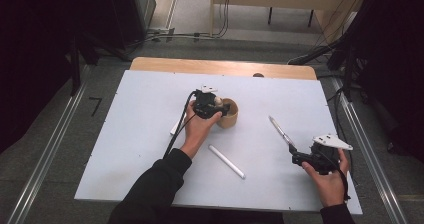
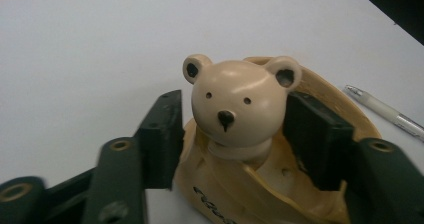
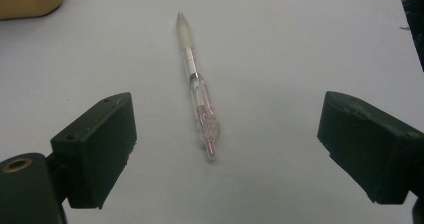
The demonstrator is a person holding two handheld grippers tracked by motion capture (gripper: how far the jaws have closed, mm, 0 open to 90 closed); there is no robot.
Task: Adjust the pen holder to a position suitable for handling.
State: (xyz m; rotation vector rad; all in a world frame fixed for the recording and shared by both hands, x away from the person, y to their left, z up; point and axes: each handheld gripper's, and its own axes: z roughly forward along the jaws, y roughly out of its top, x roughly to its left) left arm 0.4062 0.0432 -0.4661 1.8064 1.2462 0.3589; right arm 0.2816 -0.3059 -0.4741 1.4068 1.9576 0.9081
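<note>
Bear-headed holder (image 2: 235, 109) upright mid-table, flanked by left gripper (image 2: 232, 134), pads apart, seemingly not pressing. Pen (image 3: 197, 84) lying flat before right gripper (image 3: 225, 149), spread wide. Pickup and drop-in pending.

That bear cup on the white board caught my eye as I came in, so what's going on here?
A person works with a hand-held gripper in each hand. The left hand-held gripper sits around the bear head of the tan bear cup; its jaws stand open, a gap showing on one side. The right hand-held gripper is open, pointing at a clear pen on the white board. A white stick lies between the hands.
</note>
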